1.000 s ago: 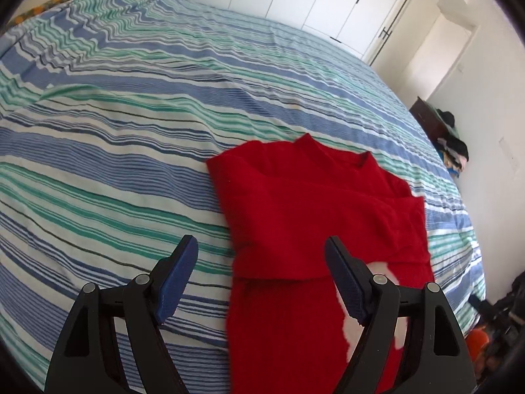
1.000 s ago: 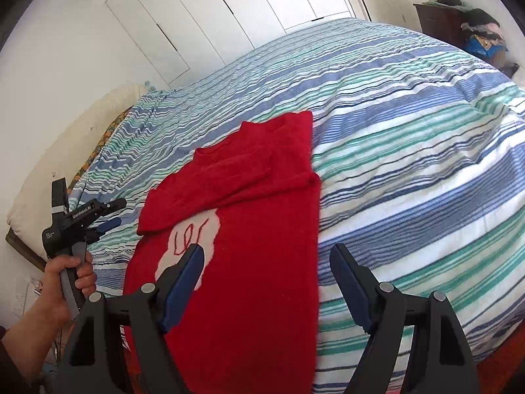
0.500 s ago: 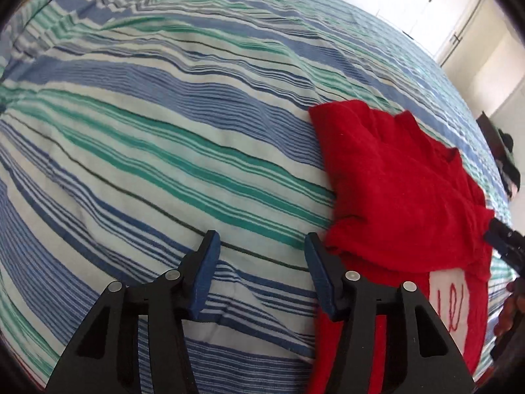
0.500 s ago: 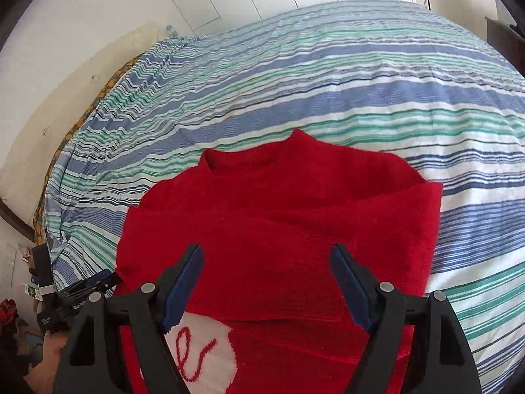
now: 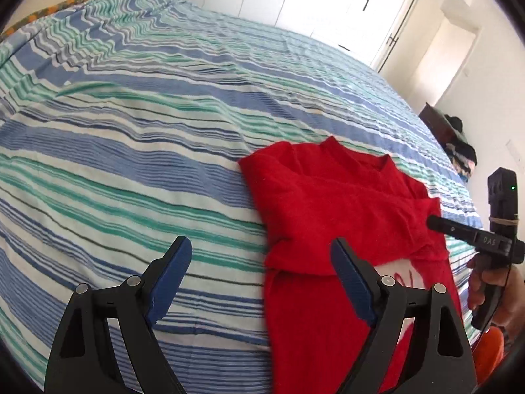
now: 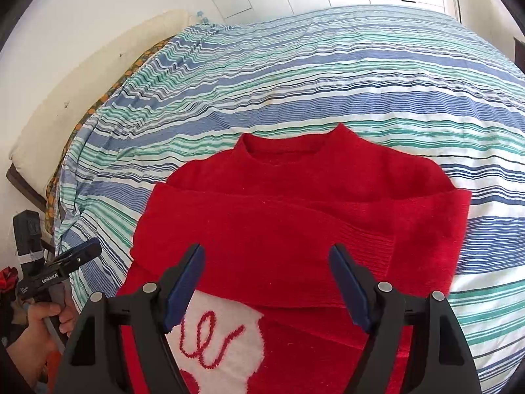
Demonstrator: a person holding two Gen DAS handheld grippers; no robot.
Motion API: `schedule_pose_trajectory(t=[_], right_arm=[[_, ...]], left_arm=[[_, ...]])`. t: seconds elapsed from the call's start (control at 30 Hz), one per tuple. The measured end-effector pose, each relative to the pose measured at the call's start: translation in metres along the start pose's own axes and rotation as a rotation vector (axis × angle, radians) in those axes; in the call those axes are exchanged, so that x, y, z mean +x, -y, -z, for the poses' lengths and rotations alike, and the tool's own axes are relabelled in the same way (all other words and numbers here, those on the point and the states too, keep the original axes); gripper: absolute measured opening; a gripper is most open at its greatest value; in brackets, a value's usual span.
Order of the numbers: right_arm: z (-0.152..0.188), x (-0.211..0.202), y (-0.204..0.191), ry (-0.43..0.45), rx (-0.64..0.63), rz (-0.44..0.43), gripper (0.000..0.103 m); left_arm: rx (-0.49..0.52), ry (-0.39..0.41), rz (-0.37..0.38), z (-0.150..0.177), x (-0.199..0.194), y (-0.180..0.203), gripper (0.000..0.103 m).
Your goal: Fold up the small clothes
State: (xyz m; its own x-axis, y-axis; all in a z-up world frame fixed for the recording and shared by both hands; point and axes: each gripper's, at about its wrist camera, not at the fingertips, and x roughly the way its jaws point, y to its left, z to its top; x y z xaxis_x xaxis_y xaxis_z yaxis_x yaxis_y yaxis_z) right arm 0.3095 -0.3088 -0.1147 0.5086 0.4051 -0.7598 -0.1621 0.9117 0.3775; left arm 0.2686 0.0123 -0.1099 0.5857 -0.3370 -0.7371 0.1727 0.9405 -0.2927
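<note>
1. The bed [image 5: 137, 151] fills both views, covered by a bedspread striped in blue, green and white, with a few shallow wrinkles running across it.
2. White wardrobe doors [image 5: 328, 3] stand beyond the far edge of the bed, and a pale pillow [image 6: 78, 98] lies along the edge near the wall in the right wrist view.
3. The red sweater [image 6: 295, 229] lies flat on the bed toward its near edge, neckline pointing away from the cameras. Both sleeves are folded across the chest, one lying over the other, so the upper body forms a neat band. Below that band shows a white patch [image 6: 223, 338] with red looping stitching.
4. A dark piece of furniture with clothes heaped on it [image 5: 456, 138] stands by the wall past the far right corner of the bed.
5. The left gripper [image 5: 259, 279] hangs above the bed just beside the sweater's left edge; its fingers are spreading wider, with only striped bedspread and the sweater's hem edge seen between them, and nothing is pinched.
6. The right gripper [image 6: 267, 282] hovers over the sweater's folded sleeves, fingers well apart, not touching the cloth as far as can be seen.
7. A hand [image 6: 39, 325] grips the left gripper's handle at the lower left of the right wrist view.
</note>
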Motion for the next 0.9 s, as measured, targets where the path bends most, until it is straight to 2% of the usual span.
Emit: schedule_pose_trajectory(t=[0.03,0.1,0.13,0.17,0.2,0.23,0.27,0.3,0.33,0.4,0.47,0.5,0.53,0.57,0.67,0.7,0.8,0.87,0.9], right_arm=[[0.003,0.012,0.001,-0.031,0.011,-0.005,0.077],[0.013,0.04,0.012,-0.122,0.085,-0.022,0.077],[0.02,0.051,0.019,-0.156,0.122,-0.015,0.074],[0.025,0.049,0.022,-0.137,0.13,0.001,0.069],[0.025,0.044,0.021,-0.119,0.134,0.001,0.069],[0.024,0.038,0.02,-0.113,0.137,-0.003,0.069],[0.024,0.032,0.018,-0.115,0.125,-0.002,0.069],[0.025,0.026,0.016,-0.123,0.094,0.005,0.069],[0.027,0.02,0.015,-0.142,0.047,0.035,0.069],[0.037,0.003,0.016,-0.146,-0.036,0.116,0.069],[0.053,-0.022,0.02,-0.108,-0.076,0.131,0.069],[0.063,-0.038,0.022,-0.076,-0.085,0.14,0.069],[0.074,-0.053,0.025,-0.039,-0.093,0.156,0.069],[0.086,-0.068,0.029,0.003,-0.098,0.18,0.072],[0.121,-0.107,0.046,0.112,-0.062,0.29,0.08],[0.132,-0.116,0.052,0.137,-0.04,0.325,0.08],[0.157,-0.131,0.067,0.162,0.015,0.426,0.08],[0.168,-0.13,0.075,0.155,0.066,0.466,0.08],[0.171,-0.128,0.079,0.151,0.091,0.478,0.08]], left_arm=[[0.028,0.004,0.028,-0.003,0.007,0.011,0.083],[0.075,-0.052,0.074,-0.003,0.03,0.025,0.067],[0.08,-0.116,0.059,-0.001,0.047,0.026,0.053],[0.08,-0.184,0.009,0.003,0.065,0.023,0.042],[0.071,-0.238,-0.045,0.008,0.078,0.015,0.04],[0.041,-0.256,-0.038,0.013,0.085,0.004,0.04],[0.004,-0.237,0.008,0.016,0.082,-0.006,0.04],[-0.02,-0.227,0.021,0.017,0.076,-0.013,0.04],[-0.033,-0.226,0.025,0.017,0.07,-0.016,0.041],[-0.041,-0.214,0.026,0.018,0.053,-0.02,0.053],[-0.018,-0.158,-0.03,0.022,0.029,-0.023,0.079],[-0.004,-0.118,-0.059,0.024,0.018,-0.026,0.083],[0.006,-0.081,-0.093,0.026,0.008,-0.031,0.092],[0.008,-0.049,-0.132,0.026,0.0,-0.039,0.097],[-0.023,0.0,-0.224,0.013,-0.008,-0.072,0.097],[-0.04,0.004,-0.251,0.005,-0.005,-0.082,0.097],[-0.061,0.036,-0.283,-0.016,0.009,-0.106,0.098],[-0.048,0.007,-0.289,-0.022,0.03,-0.121,0.103],[-0.041,-0.038,-0.284,-0.02,0.047,-0.13,0.102]])
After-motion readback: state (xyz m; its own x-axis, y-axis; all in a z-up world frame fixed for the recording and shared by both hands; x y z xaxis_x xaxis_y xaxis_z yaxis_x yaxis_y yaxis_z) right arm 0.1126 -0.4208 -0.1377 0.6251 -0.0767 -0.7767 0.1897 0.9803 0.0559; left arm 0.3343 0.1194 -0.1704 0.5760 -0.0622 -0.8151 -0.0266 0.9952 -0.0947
